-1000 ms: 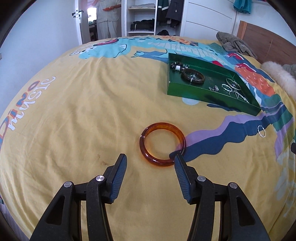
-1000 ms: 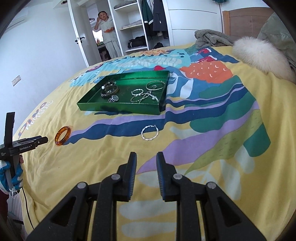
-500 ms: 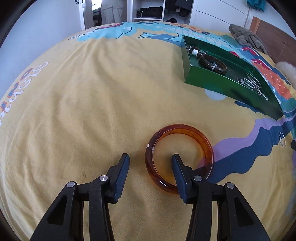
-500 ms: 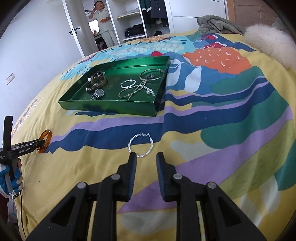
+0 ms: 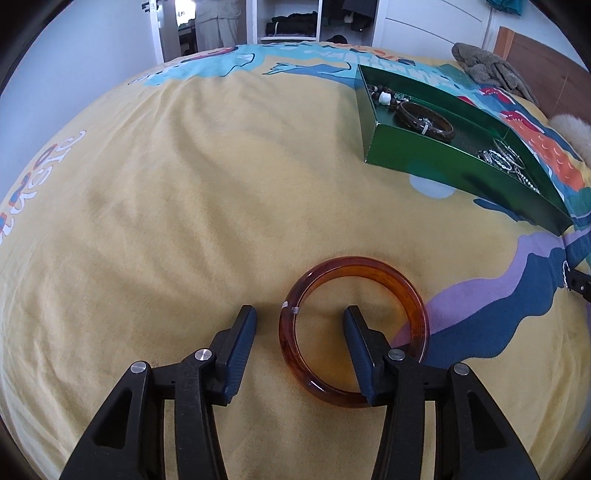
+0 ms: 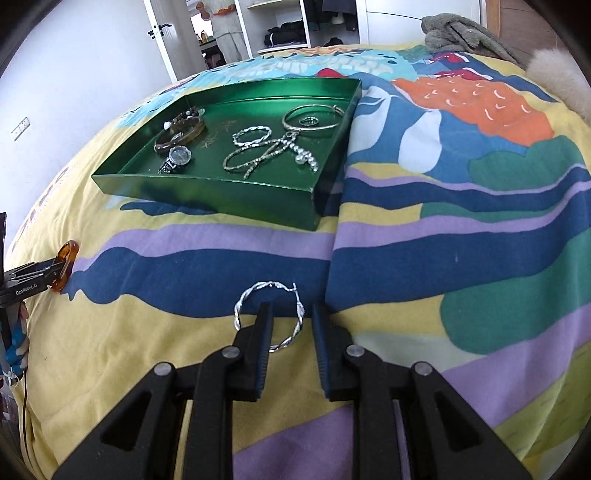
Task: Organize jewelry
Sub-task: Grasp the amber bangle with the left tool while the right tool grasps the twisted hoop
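An amber bangle (image 5: pixel 354 330) lies flat on the yellow bedspread. My left gripper (image 5: pixel 300 314) is open and straddles the bangle's left rim: one finger stands outside it, the other inside the ring. A twisted silver hoop (image 6: pixel 269 317) lies on the bedspread. My right gripper (image 6: pixel 290 312) is open, with its left finger inside the hoop and the hoop's right side between the fingers. A green tray (image 6: pixel 207 188) beyond holds a watch, a dark bangle, silver bangles and a chain. The tray also shows in the left wrist view (image 5: pixel 424 162).
A grey cloth (image 6: pixel 458 31) and a white furry cushion (image 6: pixel 557 79) lie at the head of the bed. A person (image 6: pixel 229 26) stands in the doorway by the wardrobe. My left gripper and the amber bangle (image 6: pixel 64 266) show at the right wrist view's left edge.
Both grippers have moved forward and down. The left one now straddles the amber bangle's rim and has narrowed. The right one has reached the silver hoop and opened wider.
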Tool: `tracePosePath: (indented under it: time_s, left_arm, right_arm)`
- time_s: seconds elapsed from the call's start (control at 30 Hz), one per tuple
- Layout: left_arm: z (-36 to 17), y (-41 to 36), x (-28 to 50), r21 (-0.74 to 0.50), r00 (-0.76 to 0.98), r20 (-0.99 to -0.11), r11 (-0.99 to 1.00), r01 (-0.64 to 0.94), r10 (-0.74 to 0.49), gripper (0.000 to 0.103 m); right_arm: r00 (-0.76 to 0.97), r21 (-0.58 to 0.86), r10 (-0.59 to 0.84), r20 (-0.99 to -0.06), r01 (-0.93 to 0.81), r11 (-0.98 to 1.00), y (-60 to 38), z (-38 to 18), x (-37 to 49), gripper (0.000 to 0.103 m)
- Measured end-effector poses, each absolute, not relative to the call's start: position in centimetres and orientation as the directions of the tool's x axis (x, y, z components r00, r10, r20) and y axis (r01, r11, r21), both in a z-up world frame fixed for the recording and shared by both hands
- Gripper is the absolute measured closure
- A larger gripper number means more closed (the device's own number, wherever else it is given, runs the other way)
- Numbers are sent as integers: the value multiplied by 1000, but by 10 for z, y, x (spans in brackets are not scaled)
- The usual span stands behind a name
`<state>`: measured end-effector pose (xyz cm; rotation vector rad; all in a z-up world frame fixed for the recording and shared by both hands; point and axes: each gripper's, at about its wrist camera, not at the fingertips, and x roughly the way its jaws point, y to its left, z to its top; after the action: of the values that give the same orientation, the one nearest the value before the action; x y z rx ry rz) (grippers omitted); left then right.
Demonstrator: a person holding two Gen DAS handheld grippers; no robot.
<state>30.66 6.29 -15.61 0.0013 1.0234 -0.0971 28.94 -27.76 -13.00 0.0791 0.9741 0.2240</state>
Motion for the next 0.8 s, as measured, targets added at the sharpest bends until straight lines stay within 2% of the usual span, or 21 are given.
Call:
tracePosePath:
  time_s: [0.1, 0.23, 0.4, 0.47, 0.8]
  left_arm:
    - [-156, 62, 307, -40, 521, -850, 995, 87, -80, 55]
    - [-155, 61, 305, -39, 527, -845, 994, 98, -85, 59]
    - [-152, 49, 300, -12, 536, -840, 990, 138, -85, 85]
    - [-150, 46, 298, 8, 541, -838, 990, 141, -70, 90]
    - [-136, 47, 279, 15, 550, -833, 992, 125, -56, 92]
  right_arm:
    - [544, 155, 222, -810, -166, 974, -276, -131, 288, 83]
    - [549, 160, 223, -805, -162, 974, -277, -130, 285, 93]
    - [563, 156, 214, -798, -150, 976, -277, -126, 276, 97]
    - [572, 153, 209, -794, -145, 978, -277, -123, 271, 97]
    - [607, 143, 207, -767, -153, 978, -271, -101, 234, 97]
